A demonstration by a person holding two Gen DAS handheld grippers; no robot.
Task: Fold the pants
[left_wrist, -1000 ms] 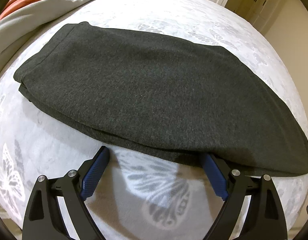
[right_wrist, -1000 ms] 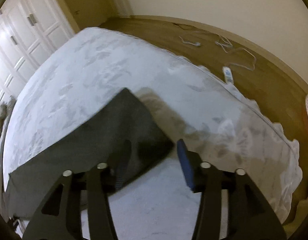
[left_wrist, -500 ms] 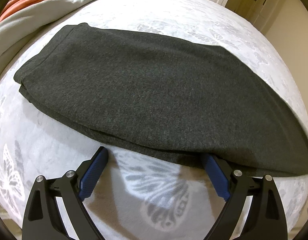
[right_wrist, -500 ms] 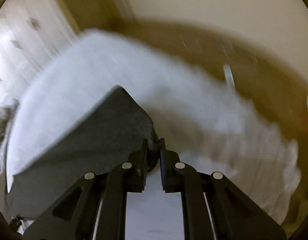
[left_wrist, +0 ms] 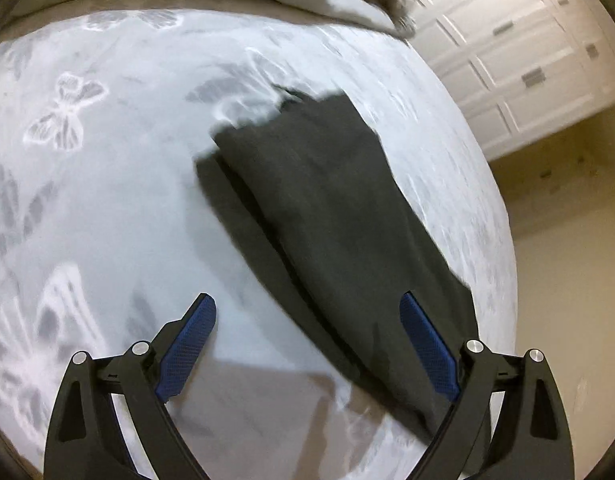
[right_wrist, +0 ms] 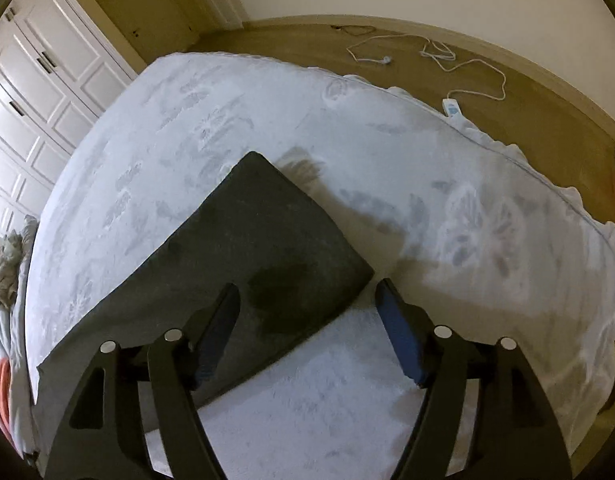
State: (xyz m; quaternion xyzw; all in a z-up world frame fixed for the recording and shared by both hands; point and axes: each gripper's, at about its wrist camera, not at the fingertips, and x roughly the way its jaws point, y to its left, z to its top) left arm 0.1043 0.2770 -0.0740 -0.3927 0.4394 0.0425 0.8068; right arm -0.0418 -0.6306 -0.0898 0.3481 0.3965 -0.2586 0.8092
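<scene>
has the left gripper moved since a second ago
Yes. The left gripper has swung and rolled: the pants, earlier lying crosswise ahead of its fingers, now run lengthwise on the bed, and the wardrobe doors appear.

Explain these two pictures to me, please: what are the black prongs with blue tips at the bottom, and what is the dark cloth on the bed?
There is no robot here. A person holds a two-finger gripper in each hand, and a wide-angle camera on each gripper looks forward along its fingers. One picture comes from the left gripper, the other from the right gripper. The prongs are those fingers, and the blue parts are their gripping pads.

The dark cloth is a pair of grey pants, folded and lying flat on a bed sheet printed with butterflies. The job is folding them.

Nothing is held. The left gripper is open above the sheet and the pants' edge. The right gripper's jaws are opening, with a corner of the pants between them but not pinched.
</scene>
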